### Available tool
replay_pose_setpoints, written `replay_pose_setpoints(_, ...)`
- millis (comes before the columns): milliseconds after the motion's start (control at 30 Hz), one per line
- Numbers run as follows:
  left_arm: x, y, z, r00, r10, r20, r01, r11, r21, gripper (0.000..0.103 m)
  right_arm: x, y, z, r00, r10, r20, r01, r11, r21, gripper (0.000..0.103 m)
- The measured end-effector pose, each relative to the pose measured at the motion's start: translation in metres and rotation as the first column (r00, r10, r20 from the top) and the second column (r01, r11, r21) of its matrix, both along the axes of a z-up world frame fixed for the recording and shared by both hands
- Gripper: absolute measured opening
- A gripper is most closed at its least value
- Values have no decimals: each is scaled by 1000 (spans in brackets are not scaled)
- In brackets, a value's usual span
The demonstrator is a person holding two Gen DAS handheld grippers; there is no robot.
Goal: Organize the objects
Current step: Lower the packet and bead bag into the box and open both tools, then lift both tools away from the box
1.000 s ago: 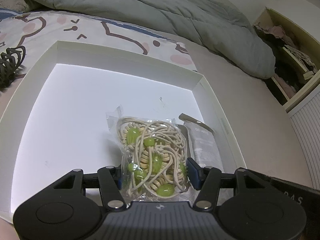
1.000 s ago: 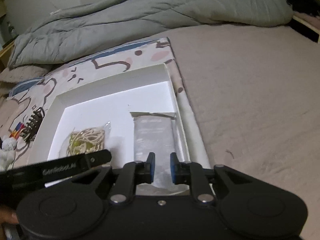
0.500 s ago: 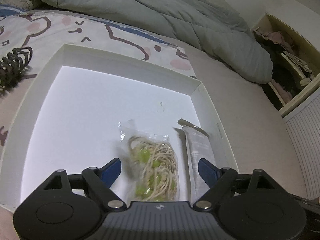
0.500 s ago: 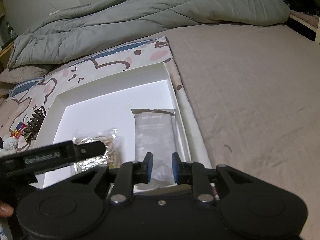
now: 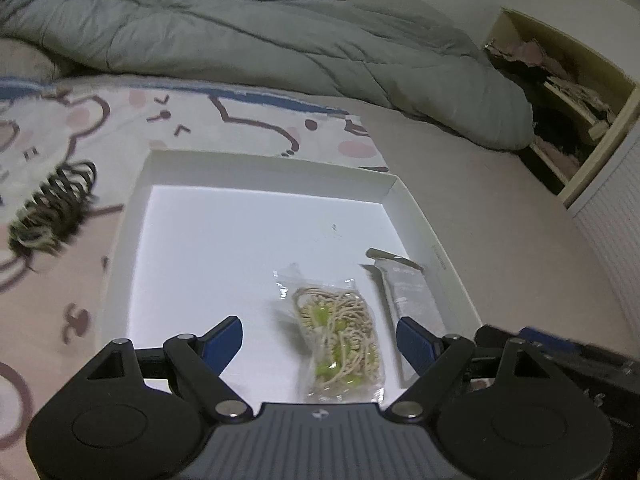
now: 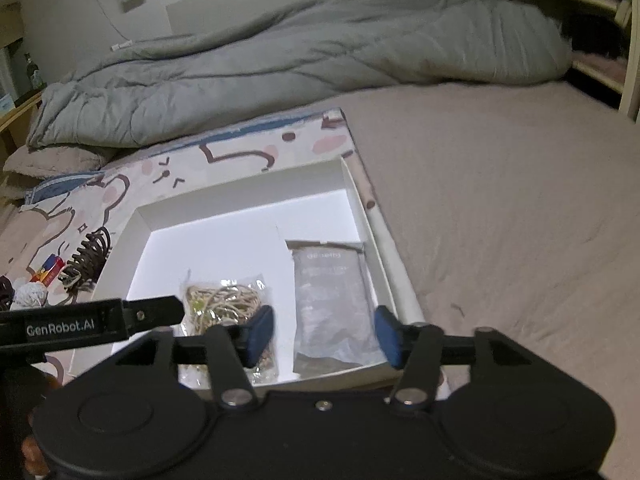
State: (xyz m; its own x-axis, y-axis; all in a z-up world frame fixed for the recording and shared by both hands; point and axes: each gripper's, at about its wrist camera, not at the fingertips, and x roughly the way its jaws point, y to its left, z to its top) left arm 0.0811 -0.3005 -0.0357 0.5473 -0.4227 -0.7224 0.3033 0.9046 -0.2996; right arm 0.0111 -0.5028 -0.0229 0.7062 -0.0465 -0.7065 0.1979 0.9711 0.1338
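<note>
A shallow white box (image 5: 420, 216) lies on the bed. Inside it a clear bag of beige cord and green beads (image 5: 340, 344) rests flat, with a grey foil pouch (image 5: 412, 300) beside it along the right wall. My left gripper (image 5: 320, 342) hangs open above the bag, touching nothing. In the right wrist view the bead bag (image 6: 224, 300) and the pouch (image 6: 332, 300) lie side by side in the box (image 6: 360, 200). My right gripper (image 6: 324, 332) hovers over the pouch's near end; its jaws are opening and nothing is pinched between them.
A black coiled hair clip (image 5: 56, 204) lies left of the box on a cartoon-print cloth (image 5: 240, 120). A small red-blue item (image 6: 50, 272) and a white ball (image 6: 30, 294) sit nearby. A grey duvet (image 5: 280, 40) is heaped behind. A cluttered shelf (image 5: 560, 100) stands far right.
The left gripper let go of the bead bag, spread wide and rose; the bag now lies in the box. The right jaws went from shut to apart over the grey pouch.
</note>
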Motion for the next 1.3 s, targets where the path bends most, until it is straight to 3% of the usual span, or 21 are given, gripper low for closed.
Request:
replay_pose_setpoints(233, -11, 16, 14, 999, -18, 34, 17, 999, 34, 88, -15, 11, 13, 998, -35, 49, 37, 999, -33, 84)
replay_pose_setpoints(467, -23, 31, 22, 997, -34, 66, 31, 998, 56, 101, -31, 19, 17, 996, -63, 66, 67, 996, -60, 92)
replay_pose_setpoints(667, -30, 41, 21, 995, -52, 80, 47, 997, 65, 103, -43, 23, 17, 994, -87, 70, 91, 994, -59, 101)
replay_pose_setpoints(967, -42, 54, 16, 989, -90, 120, 73, 988, 134, 103, -58, 32, 9, 991, -123, 57, 128, 988, -82, 103)
replay_pose_setpoints(1300, -50, 68, 9, 986, -103, 133, 83, 985, 150, 103, -72, 42, 0, 987, -146, 60, 150, 986, -71, 103)
